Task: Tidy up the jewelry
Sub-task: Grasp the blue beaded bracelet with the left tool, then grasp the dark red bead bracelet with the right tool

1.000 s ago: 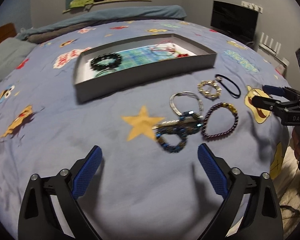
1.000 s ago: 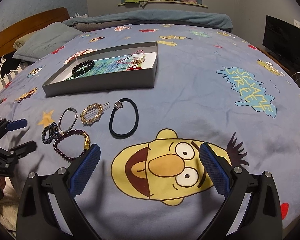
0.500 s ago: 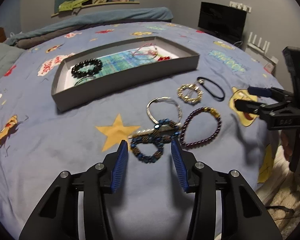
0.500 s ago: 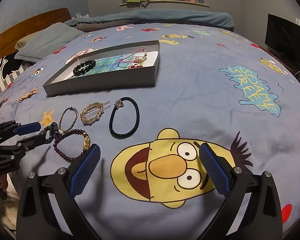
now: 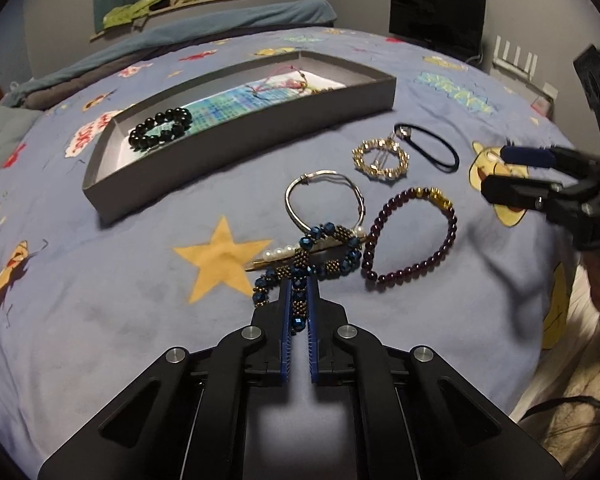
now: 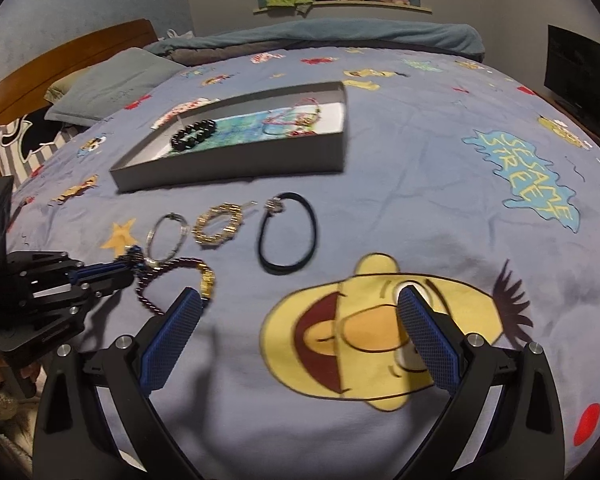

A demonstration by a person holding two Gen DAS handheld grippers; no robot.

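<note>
My left gripper (image 5: 299,286) is shut on a blue-and-bronze beaded bracelet (image 5: 332,252) that lies on the bed over a pearl hair clip (image 5: 280,255). Beside it lie a silver hoop (image 5: 324,200), a purple bead bracelet (image 5: 412,236), a gold ring-shaped clip (image 5: 381,159) and a black hair tie (image 5: 428,146). The grey tray (image 5: 236,136) behind holds a black bead bracelet (image 5: 160,128) and red cord jewelry (image 5: 288,82). My right gripper (image 6: 300,304) is open and empty above the bedspread, right of the purple bracelet (image 6: 168,280). The left gripper (image 6: 112,274) shows at its left.
The blue cartoon bedspread (image 6: 440,184) covers the bed. Pillows (image 6: 112,84) and a wooden headboard (image 6: 60,56) are at the far left. A black TV (image 5: 436,20) stands at the right. The bed edge drops off near the right gripper (image 5: 516,176).
My left gripper moved forward and down and closed from wide open onto the blue beaded bracelet. My right gripper shifted slightly left, still open.
</note>
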